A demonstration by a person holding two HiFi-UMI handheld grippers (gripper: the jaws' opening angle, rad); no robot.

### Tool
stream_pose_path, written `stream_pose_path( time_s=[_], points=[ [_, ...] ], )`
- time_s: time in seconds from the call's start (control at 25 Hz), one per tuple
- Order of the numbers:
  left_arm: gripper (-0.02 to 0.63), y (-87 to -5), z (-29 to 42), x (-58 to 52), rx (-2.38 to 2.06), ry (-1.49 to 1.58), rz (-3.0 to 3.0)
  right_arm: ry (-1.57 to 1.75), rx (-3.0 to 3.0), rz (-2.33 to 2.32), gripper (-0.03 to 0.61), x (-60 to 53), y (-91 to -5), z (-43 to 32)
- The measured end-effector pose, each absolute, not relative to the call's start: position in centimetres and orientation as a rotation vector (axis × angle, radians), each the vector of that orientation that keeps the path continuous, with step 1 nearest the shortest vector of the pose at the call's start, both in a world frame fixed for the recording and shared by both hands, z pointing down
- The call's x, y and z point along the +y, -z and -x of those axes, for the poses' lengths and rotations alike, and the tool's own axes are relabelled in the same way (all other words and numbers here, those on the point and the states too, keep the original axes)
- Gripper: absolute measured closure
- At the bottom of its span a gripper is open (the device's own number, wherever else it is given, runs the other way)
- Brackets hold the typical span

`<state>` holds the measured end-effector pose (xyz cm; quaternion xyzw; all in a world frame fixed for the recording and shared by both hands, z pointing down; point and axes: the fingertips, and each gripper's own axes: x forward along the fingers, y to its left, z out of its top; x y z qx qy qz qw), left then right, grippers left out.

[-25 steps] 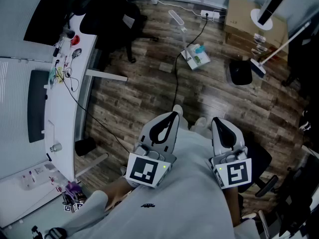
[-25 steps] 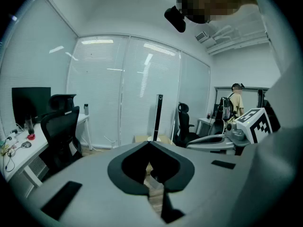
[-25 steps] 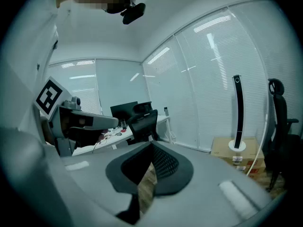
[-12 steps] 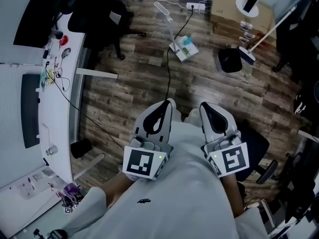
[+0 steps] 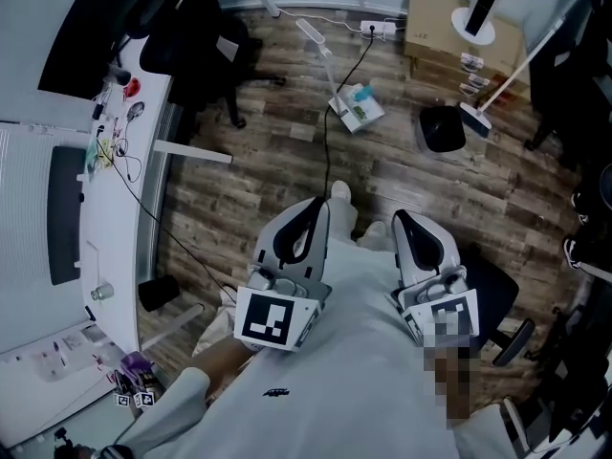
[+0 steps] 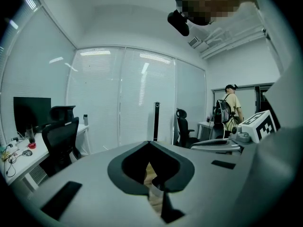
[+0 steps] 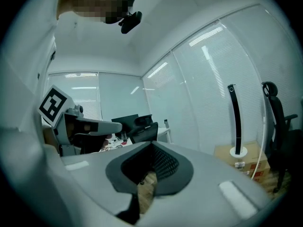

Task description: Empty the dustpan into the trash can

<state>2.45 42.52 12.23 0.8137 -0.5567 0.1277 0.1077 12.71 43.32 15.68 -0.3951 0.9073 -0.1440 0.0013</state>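
Observation:
A white long-handled dustpan [image 5: 358, 109] with teal bits in it lies on the wooden floor ahead. To its right stands a black trash can [image 5: 442, 129], with a white broom [image 5: 476, 119] leaning beside it. My left gripper [image 5: 323, 203] and right gripper [image 5: 400, 218] are held close to my body, side by side, well short of the dustpan. Both are shut with nothing between the jaws. The left gripper view shows the left gripper [image 6: 150, 143] pointing at glass walls, and the right gripper [image 7: 152, 144] also faces the room.
A white desk [image 5: 115, 228] with a monitor and clutter runs along the left. A black office chair [image 5: 206, 55] stands behind it. A cable [image 5: 327, 151] crosses the floor. At the back sit a cardboard box [image 5: 459, 29] and a lamp base [image 5: 475, 29]. A person [image 6: 228, 109] stands far off.
Both grippers have drifted slightly with my body and stay shut and empty. The head view has shifted a little, so the dustpan and trash can sit at slightly different spots.

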Motion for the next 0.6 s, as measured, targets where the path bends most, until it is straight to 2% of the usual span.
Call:
stream_pose_path(
  time_s=[0.6],
  points=[
    [0.607, -13.2, 0.1, 36.3, -1.579, -0.342, -2.374, 0.458, 2.908, 1.278, 0.568, 38.0, -16.8, -9.1]
  ],
)
